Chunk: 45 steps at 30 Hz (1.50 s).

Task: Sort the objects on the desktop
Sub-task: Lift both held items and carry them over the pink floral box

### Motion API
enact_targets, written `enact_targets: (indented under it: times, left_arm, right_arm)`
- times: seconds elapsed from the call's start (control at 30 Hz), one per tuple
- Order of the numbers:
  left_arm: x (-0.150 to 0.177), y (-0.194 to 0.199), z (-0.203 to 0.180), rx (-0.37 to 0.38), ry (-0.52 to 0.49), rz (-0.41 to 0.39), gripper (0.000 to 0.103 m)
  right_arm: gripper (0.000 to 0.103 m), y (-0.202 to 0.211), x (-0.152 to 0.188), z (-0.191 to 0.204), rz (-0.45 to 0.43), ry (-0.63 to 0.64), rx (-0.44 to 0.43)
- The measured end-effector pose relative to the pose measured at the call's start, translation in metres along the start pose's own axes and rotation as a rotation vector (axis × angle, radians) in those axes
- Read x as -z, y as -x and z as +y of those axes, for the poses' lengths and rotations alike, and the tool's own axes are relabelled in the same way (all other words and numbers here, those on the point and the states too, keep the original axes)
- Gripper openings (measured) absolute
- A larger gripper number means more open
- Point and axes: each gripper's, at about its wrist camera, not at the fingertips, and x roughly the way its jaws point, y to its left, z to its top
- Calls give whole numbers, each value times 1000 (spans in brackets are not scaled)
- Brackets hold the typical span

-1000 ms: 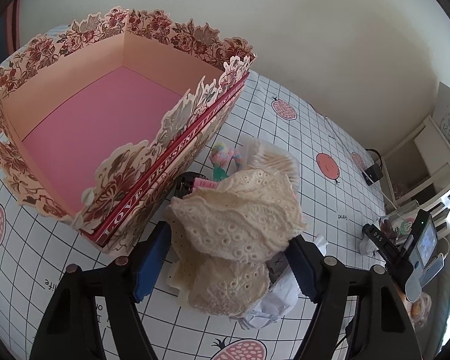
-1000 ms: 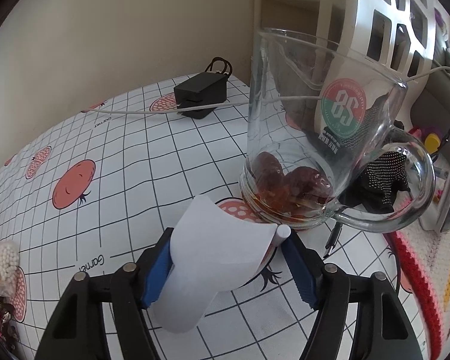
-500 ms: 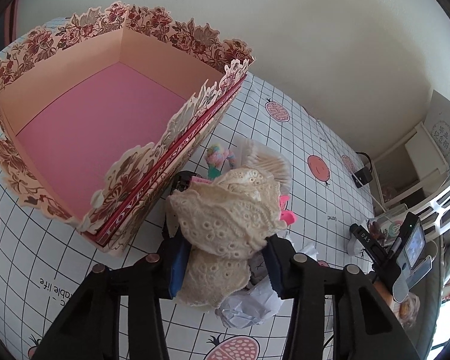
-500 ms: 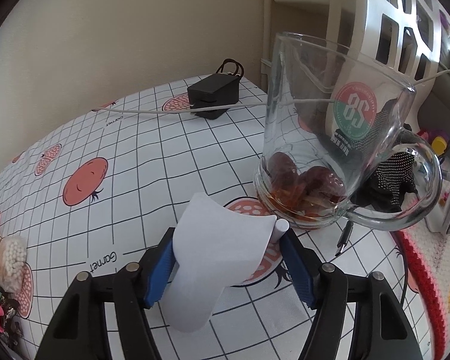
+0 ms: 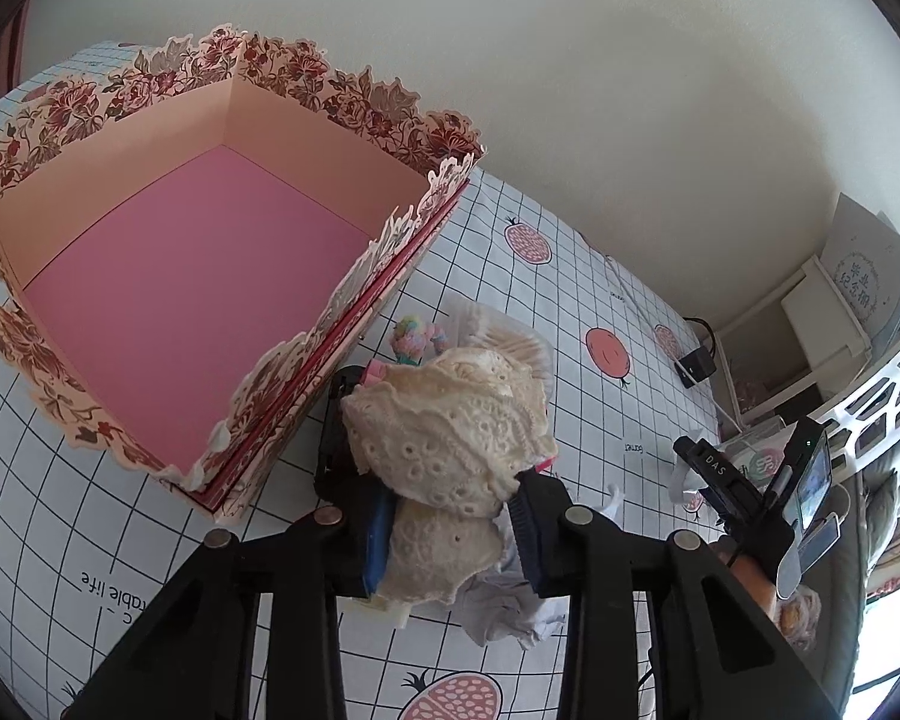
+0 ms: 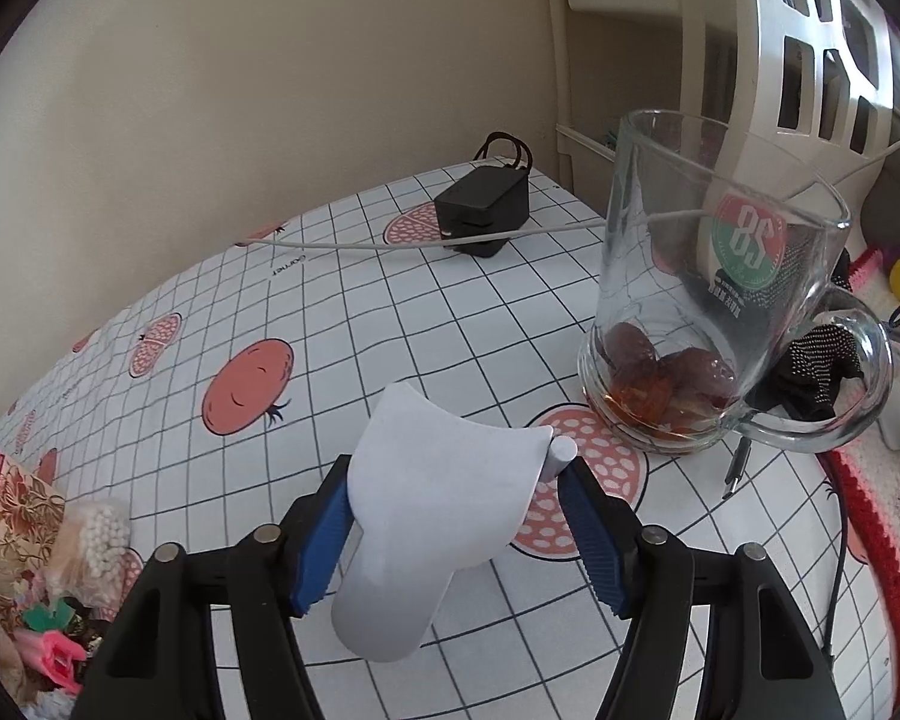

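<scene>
My left gripper (image 5: 450,531) is shut on a cream lace cloth (image 5: 450,438) and holds it above the table, just right of the open flowered gift box (image 5: 354,90) with a pink floor. A heap of small things lies under the cloth: a bag of cotton swabs (image 5: 510,342), a pastel toy (image 5: 417,339), crumpled white tissue (image 5: 510,612). My right gripper (image 6: 456,516) is shut on a curved white card (image 6: 432,504) with a small white cylinder (image 6: 561,453) at its right edge, above the tablecloth in front of a glass mug (image 6: 714,288).
The mug holds brown fruit in a little liquid. A black power adapter (image 6: 483,210) with a white cable (image 6: 390,243) lies behind it. A white lattice basket (image 6: 810,48) stands at the right. The right gripper's body (image 5: 744,492) shows in the left wrist view.
My left gripper closed on the lace cloth and lifted it slightly. My right gripper drew back a little from the mug, still holding the white card.
</scene>
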Motion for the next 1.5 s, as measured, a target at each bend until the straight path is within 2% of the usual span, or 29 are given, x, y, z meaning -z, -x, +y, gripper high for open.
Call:
enact_targets:
  times: [0.4, 0.87, 1.1, 1.5]
  left_arm:
    - [-14, 24, -3, 85, -22, -92, 35]
    - [-26, 73, -3, 213, -68, -302, 35]
    - [-32, 79, 15, 213, -17, -348, 35]
    - [-42, 88, 77, 211, 146, -375, 35]
  right_arm:
    - [71, 56, -29, 25, -103, -82, -161]
    - [71, 126, -45, 69, -226, -110, -348]
    - [71, 140, -36, 107, -226, -62, -412]
    - [71, 144, 2, 176, -147, 45, -518]
